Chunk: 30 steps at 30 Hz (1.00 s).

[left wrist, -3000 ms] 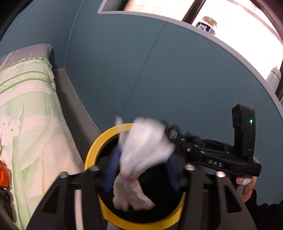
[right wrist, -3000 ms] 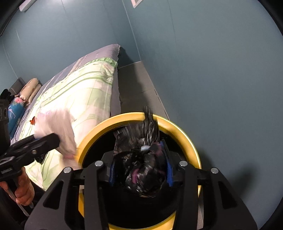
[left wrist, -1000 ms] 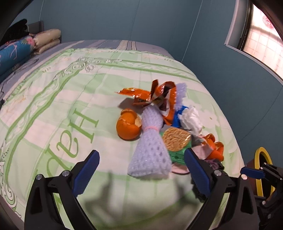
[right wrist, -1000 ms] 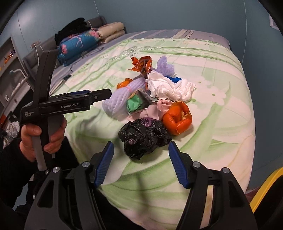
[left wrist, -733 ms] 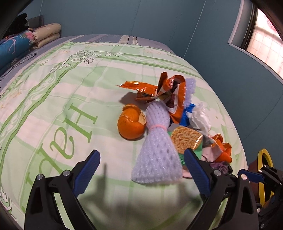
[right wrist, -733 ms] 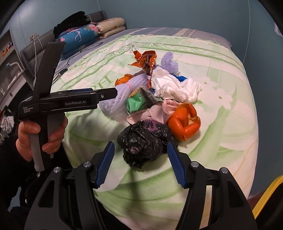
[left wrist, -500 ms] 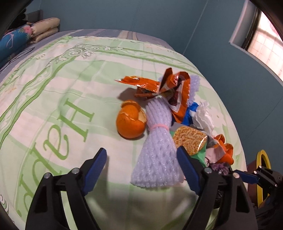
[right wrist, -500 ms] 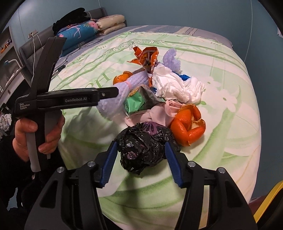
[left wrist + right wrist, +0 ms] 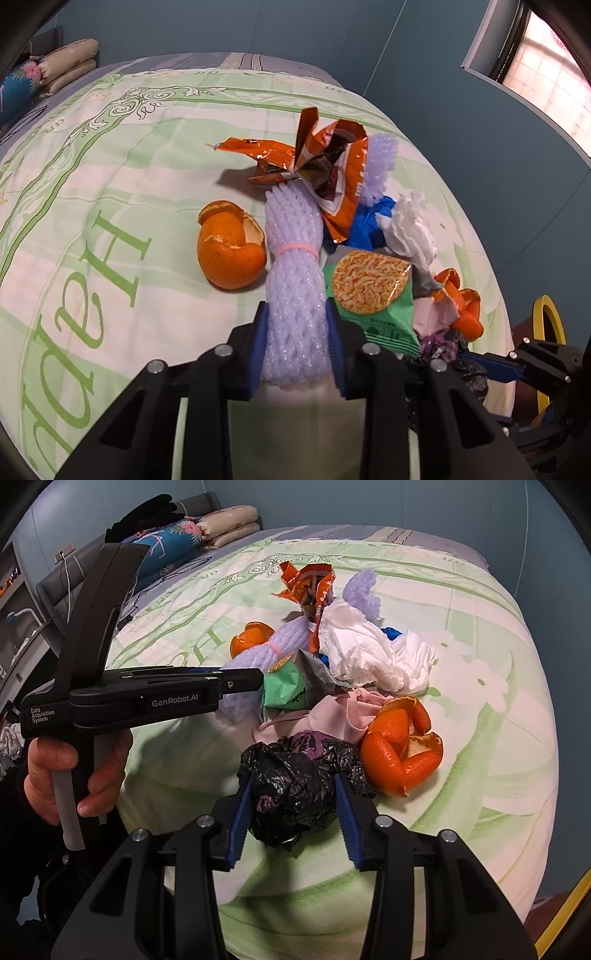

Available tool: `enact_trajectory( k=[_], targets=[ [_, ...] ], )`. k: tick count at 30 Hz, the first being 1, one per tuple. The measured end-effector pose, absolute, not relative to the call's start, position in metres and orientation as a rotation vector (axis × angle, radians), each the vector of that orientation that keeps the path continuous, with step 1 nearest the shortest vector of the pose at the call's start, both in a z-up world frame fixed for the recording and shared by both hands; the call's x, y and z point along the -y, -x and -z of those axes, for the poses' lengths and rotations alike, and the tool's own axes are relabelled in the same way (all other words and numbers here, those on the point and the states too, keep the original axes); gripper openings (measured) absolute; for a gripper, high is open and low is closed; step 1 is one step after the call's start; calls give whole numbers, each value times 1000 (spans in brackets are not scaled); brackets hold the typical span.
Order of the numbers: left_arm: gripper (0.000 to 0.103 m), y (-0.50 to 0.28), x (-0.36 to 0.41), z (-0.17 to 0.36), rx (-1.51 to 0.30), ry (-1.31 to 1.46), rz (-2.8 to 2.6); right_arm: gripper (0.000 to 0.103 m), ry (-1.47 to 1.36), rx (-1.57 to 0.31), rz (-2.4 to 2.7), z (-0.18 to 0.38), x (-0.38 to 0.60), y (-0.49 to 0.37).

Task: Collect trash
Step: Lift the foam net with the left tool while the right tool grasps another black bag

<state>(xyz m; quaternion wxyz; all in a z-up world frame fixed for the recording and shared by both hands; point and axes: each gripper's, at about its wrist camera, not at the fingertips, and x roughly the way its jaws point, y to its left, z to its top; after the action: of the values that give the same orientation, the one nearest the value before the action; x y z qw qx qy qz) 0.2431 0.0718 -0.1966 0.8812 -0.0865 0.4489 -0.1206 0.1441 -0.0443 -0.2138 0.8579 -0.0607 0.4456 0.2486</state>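
Observation:
A pile of trash lies on the green bedspread point(image 9: 110, 192). My left gripper point(image 9: 297, 325) is shut on a purple foam fruit net point(image 9: 293, 266) tied with a pink band; the net also shows in the right wrist view point(image 9: 258, 653). My right gripper point(image 9: 293, 797) is shut on a crumpled black plastic bag point(image 9: 295, 779) at the near edge of the pile. Both objects still rest on the bed.
Around them lie an orange peel point(image 9: 231, 254), an orange snack wrapper point(image 9: 325, 162), a green noodle packet point(image 9: 373, 295), white tissue point(image 9: 365, 653), pink cloth point(image 9: 332, 716) and a second orange peel point(image 9: 400, 749). The yellow-rimmed bin point(image 9: 548, 325) stands off the bed's right side.
Both grippers moved forward onto the pile and closed: the left on the purple foam net, the right on the black bag.

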Motion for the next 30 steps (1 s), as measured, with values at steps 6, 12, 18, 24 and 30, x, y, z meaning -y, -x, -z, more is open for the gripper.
enact_trajectory(
  k=[6, 12, 18, 24, 30],
  targets=[
    [25, -236, -70, 187, -923, 165, 254, 24, 103, -943, -533, 212, 49, -142],
    [25, -218, -77, 170, -893, 163, 252, 23, 45, -941, -580, 197, 61, -134],
    [25, -201, -91, 160, -879, 166, 232, 23, 9, -902, -596, 176, 75, -121],
    [25, -184, -108, 139, -834, 173, 199, 23, -8, -869, -591, 162, 84, -112],
    [25, -171, -131, 112, -768, 193, 139, 23, -5, -819, -590, 146, 90, -100]
  ],
)
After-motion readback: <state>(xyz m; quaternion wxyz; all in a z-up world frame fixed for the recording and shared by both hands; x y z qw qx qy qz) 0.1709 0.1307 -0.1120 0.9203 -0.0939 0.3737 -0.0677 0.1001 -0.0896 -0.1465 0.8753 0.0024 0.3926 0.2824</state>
